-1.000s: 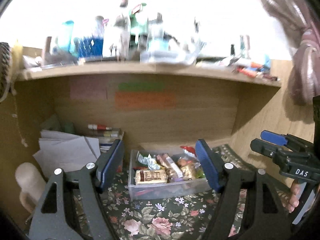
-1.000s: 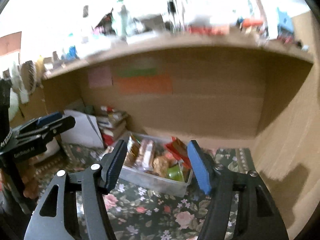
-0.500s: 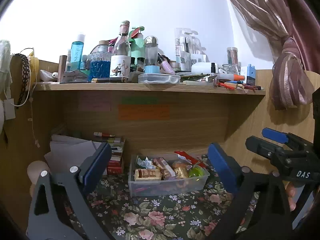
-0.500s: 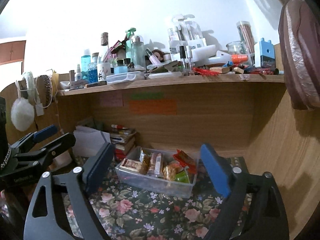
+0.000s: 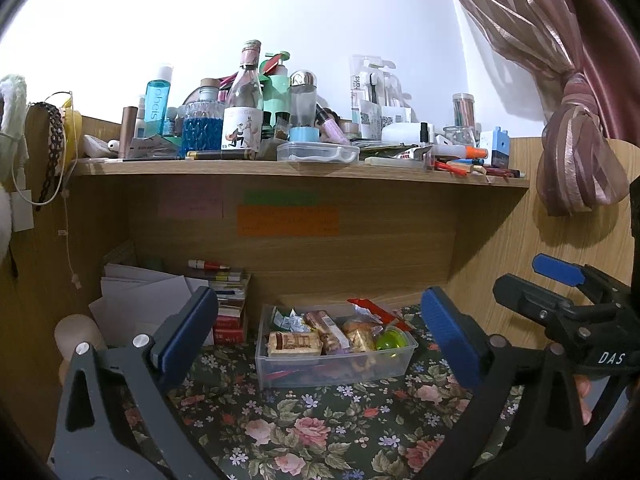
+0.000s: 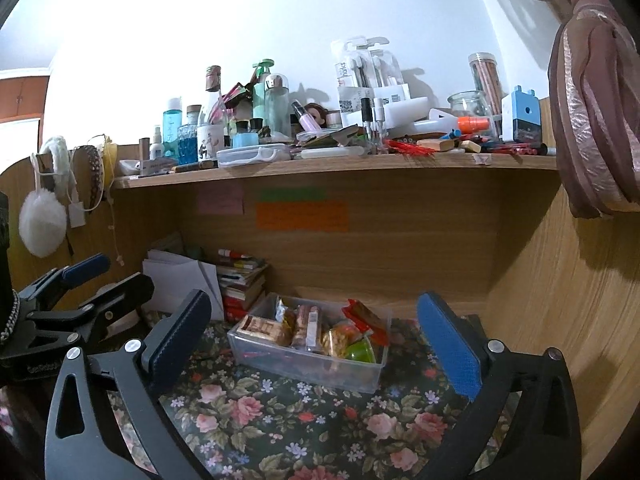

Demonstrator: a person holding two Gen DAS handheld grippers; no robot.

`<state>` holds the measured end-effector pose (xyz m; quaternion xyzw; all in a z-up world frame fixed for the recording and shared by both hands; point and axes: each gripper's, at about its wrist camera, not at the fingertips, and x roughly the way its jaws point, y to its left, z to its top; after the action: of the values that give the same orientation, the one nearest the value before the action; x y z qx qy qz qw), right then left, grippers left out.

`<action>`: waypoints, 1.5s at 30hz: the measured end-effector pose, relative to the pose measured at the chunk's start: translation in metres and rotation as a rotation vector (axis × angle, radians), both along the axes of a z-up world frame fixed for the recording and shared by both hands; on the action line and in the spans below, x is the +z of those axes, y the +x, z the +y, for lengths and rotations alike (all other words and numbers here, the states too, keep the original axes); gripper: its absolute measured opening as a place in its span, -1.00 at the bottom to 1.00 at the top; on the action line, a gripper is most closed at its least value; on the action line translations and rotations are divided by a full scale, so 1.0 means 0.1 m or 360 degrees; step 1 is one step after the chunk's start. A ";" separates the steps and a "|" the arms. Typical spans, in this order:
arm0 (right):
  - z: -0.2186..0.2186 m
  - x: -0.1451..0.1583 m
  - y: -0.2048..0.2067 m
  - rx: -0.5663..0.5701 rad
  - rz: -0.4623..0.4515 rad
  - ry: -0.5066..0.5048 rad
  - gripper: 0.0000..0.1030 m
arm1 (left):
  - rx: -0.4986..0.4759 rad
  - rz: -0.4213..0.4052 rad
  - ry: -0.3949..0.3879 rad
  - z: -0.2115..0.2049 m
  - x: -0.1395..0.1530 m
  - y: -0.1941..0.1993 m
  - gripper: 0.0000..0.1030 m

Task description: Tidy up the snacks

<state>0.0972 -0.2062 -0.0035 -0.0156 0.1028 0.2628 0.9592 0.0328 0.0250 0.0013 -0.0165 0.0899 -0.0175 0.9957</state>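
— Wooden desk alcove, floral cloth point(image 5: 304, 412) on the desktop, a cluttered shelf point(image 5: 280, 168) of bottles above. Where do the snacks sit?

— In a clear plastic bin point(image 5: 334, 364) at the lower centre of the left wrist view, resting on the cloth near the back panel. Wrapped snacks point(image 5: 320, 334) fill it: a brown bar lying flat, a green round one toward its right end.

— And the left gripper point(image 5: 320, 340)?

— Its jaws have just been opening and now stand wide, blue pads at the lower left and lower right of the frame. The bin shows in the gap between them but farther back; the pads touch nothing.

— The other claw?

— The right gripper point(image 6: 320, 340) has likewise just been spreading and stands wide, empty. In its view the bin point(image 6: 308, 364) lies lower centre, turned at an angle, framed by the pads yet beyond them.

— Anything beside the bin?

— A stack of books point(image 6: 240, 284) and white papers point(image 6: 180, 276) to its left, against the back panel.
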 end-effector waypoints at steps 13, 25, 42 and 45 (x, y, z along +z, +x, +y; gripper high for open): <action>-0.02 -0.01 0.01 -0.0006 0.0004 -0.0008 1.00 | -0.0005 0.0008 0.0015 -0.08 -0.01 0.00 1.00; -0.01 -0.01 0.01 -0.0006 0.0002 -0.0009 1.00 | -0.0007 0.0008 0.0008 -0.09 -0.01 0.01 1.00; -0.05 0.00 0.04 -0.0023 -0.0029 -0.0022 1.00 | 0.0018 0.0028 -0.0005 -0.11 -0.04 0.03 1.00; -0.05 0.00 0.05 -0.0045 -0.0042 -0.0031 1.00 | 0.0029 0.0032 -0.0008 -0.11 -0.05 0.05 1.00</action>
<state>0.1020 -0.2108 -0.0040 -0.0270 0.0930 0.2480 0.9639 0.0374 0.0136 -0.0032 -0.0199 0.0997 -0.0085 0.9948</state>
